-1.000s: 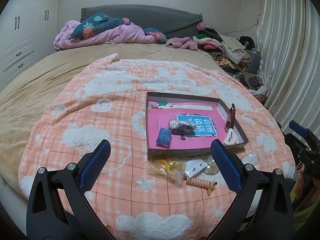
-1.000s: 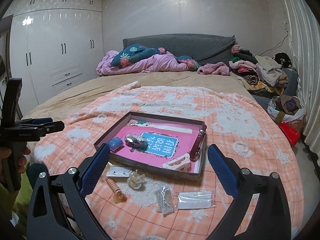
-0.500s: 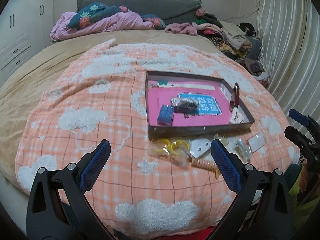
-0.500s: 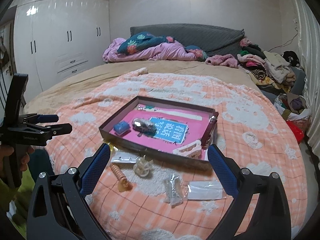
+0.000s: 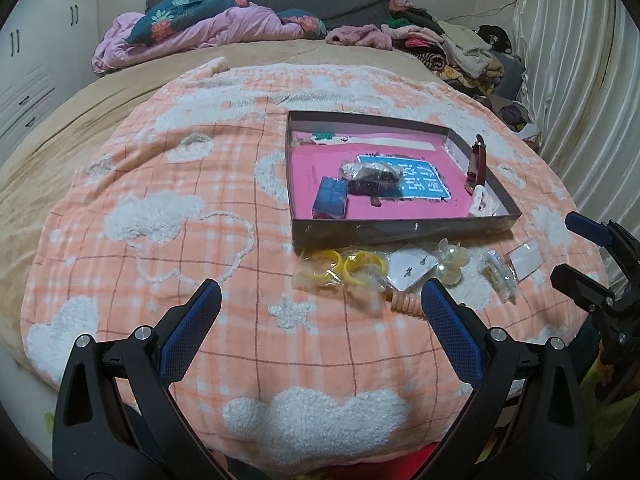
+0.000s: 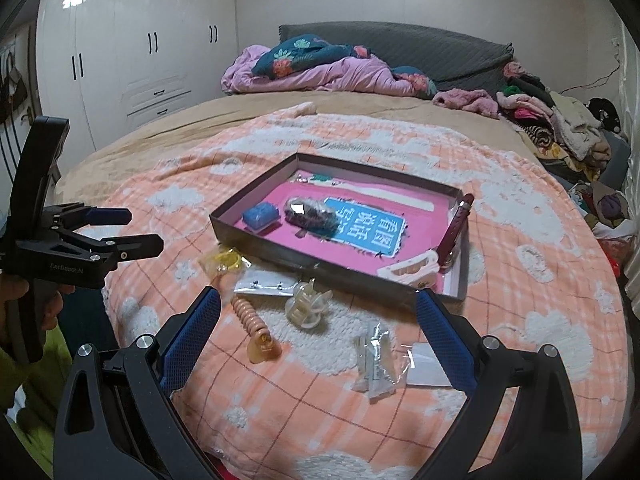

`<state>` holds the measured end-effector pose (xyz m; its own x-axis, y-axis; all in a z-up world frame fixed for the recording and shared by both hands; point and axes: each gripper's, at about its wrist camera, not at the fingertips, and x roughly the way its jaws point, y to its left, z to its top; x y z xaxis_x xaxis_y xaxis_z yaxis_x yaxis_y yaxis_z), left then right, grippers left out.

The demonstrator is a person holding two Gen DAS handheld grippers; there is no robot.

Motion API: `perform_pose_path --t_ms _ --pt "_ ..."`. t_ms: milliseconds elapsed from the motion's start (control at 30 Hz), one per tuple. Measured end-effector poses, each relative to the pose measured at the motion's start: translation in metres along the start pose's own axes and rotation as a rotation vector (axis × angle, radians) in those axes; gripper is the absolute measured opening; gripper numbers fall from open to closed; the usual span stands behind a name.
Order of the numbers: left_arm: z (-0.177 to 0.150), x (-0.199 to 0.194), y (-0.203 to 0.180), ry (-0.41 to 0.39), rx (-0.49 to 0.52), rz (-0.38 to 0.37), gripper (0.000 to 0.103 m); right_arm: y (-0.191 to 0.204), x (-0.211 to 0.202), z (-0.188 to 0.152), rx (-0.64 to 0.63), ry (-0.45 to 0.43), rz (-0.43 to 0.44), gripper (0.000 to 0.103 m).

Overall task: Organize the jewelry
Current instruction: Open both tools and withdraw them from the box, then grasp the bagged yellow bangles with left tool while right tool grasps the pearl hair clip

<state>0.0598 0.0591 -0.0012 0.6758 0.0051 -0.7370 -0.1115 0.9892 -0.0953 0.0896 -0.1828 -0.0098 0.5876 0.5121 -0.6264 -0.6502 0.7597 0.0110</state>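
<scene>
Bed blanket (image 5: 168, 208) is seen nearer than one second ago; both grippers are brought closer.
Shallow box (image 6: 404, 286) sits mid-blanket, partly filled.
Loose jewelry packets (image 5: 344, 270) lie along its near edge.
Left gripper (image 5: 320, 320) and right gripper (image 6: 320, 320) are held wide, empty.
Picking is judged not started.

Black plastic left tool (image 5: 316, 320) and right tool (image 6: 318, 328), blue textured pads (image 5: 188, 332), silver screws, yellow-green sleeve (image 6: 36, 396).
</scene>
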Motion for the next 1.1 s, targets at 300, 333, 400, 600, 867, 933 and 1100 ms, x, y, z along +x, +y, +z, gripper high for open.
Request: perform_pose_path --t_ms 300,333,400,600,867,933,1100 --pt "-0.003 0.023 0.005 0.036 -0.011 -0.007 0.094 -0.001 0.03 -0.005 0.01 0.057 0.034 0.097" --pt "-0.003 0.026 0.005 0.04 -0.012 -0.008 0.094 -0.001 0.033 -0.005 0.006 0.063 0.036 0.097" --pt "-0.003 0.031 0.006 0.05 -0.019 -0.018 0.094 0.0 0.042 -0.006 -0.001 0.079 0.049 0.094" --pt "-0.003 0.051 0.012 0.086 -0.055 -0.059 0.094 -0.005 0.074 -0.009 0.031 0.155 0.097 0.077" --pt "-0.002 0.076 0.02 0.133 -0.121 -0.127 0.094 -0.01 0.111 -0.01 0.073 0.226 0.146 0.058" --pt "0.0 0.084 0.02 0.141 -0.124 -0.142 0.094 -0.012 0.121 -0.012 0.084 0.247 0.16 0.05" --pt "0.001 0.097 0.018 0.151 -0.121 -0.16 0.094 -0.014 0.12 -0.015 0.091 0.226 0.169 0.042"
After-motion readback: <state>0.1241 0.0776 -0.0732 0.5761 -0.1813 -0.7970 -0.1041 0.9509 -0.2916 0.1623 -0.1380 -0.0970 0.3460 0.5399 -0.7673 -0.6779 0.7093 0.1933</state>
